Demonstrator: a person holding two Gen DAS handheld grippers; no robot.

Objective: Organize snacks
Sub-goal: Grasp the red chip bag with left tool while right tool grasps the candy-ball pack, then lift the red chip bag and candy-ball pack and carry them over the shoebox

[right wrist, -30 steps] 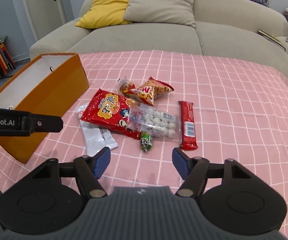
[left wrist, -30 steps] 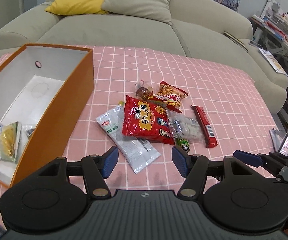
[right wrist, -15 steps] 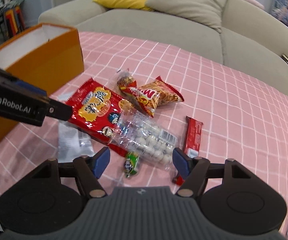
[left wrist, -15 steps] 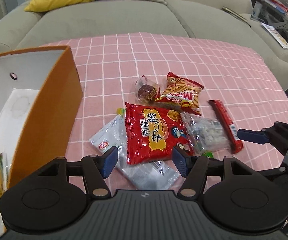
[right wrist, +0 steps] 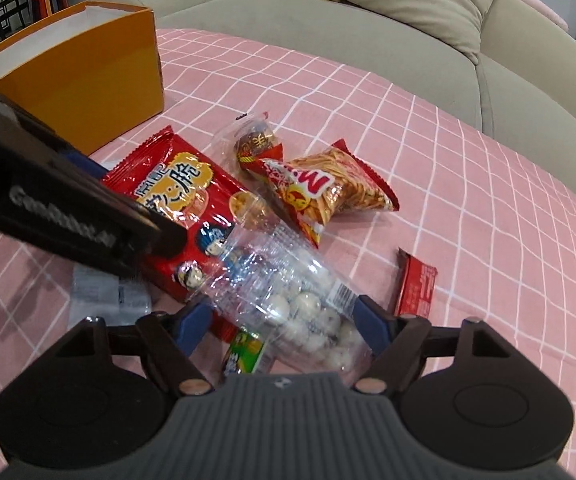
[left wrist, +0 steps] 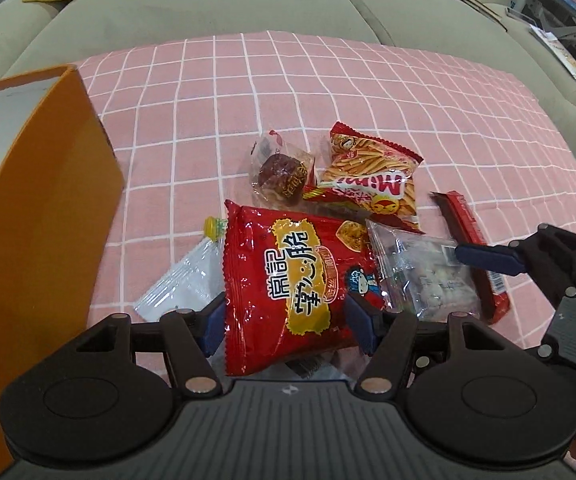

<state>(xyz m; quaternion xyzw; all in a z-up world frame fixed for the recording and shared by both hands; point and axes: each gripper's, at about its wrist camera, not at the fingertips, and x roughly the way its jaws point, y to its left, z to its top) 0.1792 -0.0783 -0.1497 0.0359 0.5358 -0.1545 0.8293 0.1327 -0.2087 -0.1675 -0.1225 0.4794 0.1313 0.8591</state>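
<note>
Left wrist view: left tongs (left wrist: 284, 316) spread wide, straddling the red bag (left wrist: 292, 280), pads either side but not pressing yet, as far as I can tell. Looks like the reach step of a pick; next move needs tongs to close on the bag's lower part w/o catching the white pouch (left wrist: 186, 280) under it, then carry over to the orange box (left wrist: 44, 208) at left. Bag is glossy, crinkly, puffed; prob. slips if pinched lightly. It lies on the pink checked surface (left wrist: 248, 88), overlapping the pouch and touching the clear bag (left wrist: 420, 276).

Right wrist view: right tongs (right wrist: 282, 322) wide too, jaws have just been opening, the clear bag of white balls (right wrist: 288, 292) between them, not gripped. Green packet (right wrist: 244, 354) sits beneath. Next: close on the clear bag only. Red bar (right wrist: 416, 288) just beside, noodle bag (right wrist: 336, 188) and wrapped cake (right wrist: 254, 142) further off.
</note>
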